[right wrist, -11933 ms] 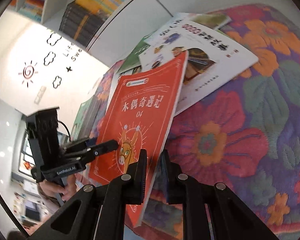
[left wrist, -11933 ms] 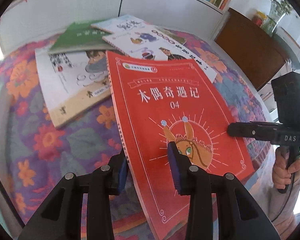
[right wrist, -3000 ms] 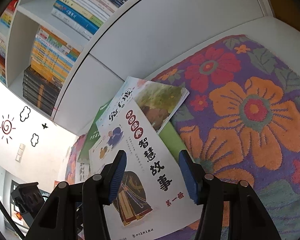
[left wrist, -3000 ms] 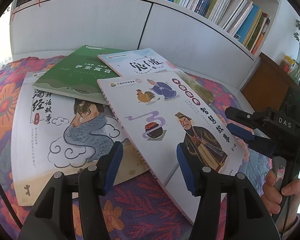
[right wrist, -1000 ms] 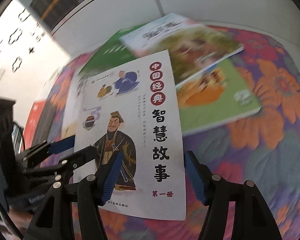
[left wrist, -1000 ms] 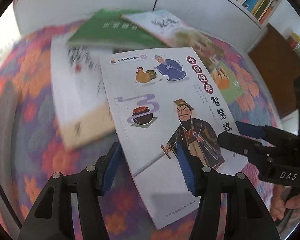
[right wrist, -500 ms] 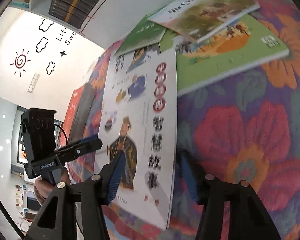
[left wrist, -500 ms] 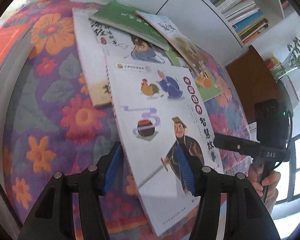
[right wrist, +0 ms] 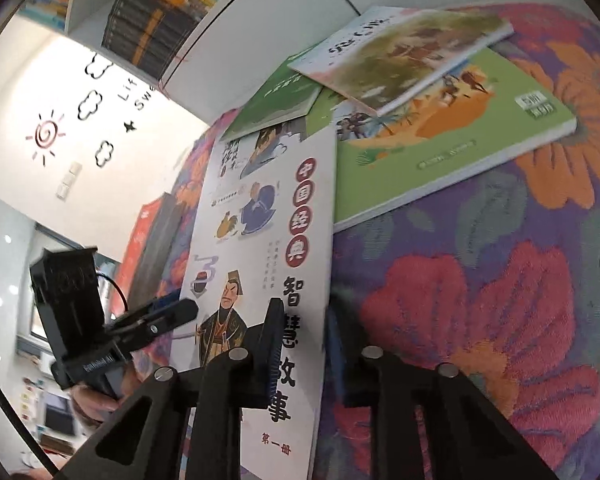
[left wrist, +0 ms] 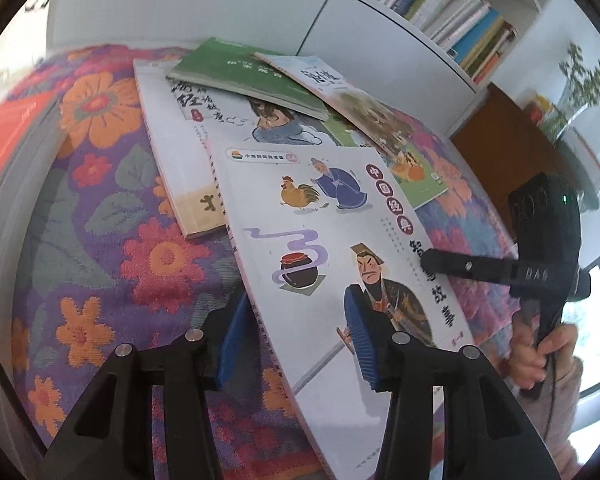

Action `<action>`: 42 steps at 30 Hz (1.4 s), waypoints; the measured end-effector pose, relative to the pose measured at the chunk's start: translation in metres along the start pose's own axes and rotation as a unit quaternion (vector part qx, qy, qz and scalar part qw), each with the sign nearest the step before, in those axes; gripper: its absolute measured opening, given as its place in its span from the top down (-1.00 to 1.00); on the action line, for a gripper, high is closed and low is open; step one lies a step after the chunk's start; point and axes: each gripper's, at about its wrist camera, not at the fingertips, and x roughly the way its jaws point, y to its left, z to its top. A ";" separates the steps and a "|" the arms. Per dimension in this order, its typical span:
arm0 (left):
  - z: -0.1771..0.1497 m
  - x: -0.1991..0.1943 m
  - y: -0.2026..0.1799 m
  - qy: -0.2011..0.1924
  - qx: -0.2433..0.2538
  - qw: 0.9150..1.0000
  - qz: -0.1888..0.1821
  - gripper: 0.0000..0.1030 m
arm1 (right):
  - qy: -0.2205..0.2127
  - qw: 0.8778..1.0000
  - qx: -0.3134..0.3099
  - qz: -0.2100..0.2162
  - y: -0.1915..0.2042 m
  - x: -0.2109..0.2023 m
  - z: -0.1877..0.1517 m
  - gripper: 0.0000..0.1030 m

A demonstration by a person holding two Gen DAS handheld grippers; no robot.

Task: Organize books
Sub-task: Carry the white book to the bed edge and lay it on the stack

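Left wrist view: the left gripper [left wrist: 296, 344] has been closing, one pad over and one under the white storybook [left wrist: 332, 248]; whether it pinches, I cannot tell. The book's long axis runs away from the fingers, above the floral cloth [left wrist: 112, 248].

Right wrist view: the right gripper [right wrist: 300, 344] has just clamped the book's right edge.

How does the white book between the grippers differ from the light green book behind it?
The white book has its near edge raised off the floral cloth; the light green book lies flat. The white book carries nothing; the green one carries a pale book. Both covers face up.
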 end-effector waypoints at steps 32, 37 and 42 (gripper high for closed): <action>0.006 -0.010 0.020 0.009 -0.034 0.998 -0.053 0.16 | -0.014 0.998 -0.025 0.051 0.011 -0.008 -0.004 0.63; 0.008 -0.015 0.020 0.004 -0.033 0.998 -0.057 0.16 | -0.015 0.997 -0.040 0.056 0.025 -0.012 -0.006 0.63; 0.010 -0.022 0.019 -0.004 -0.029 0.998 -0.059 0.16 | -0.019 0.997 -0.049 0.057 0.034 -0.016 -0.008 0.63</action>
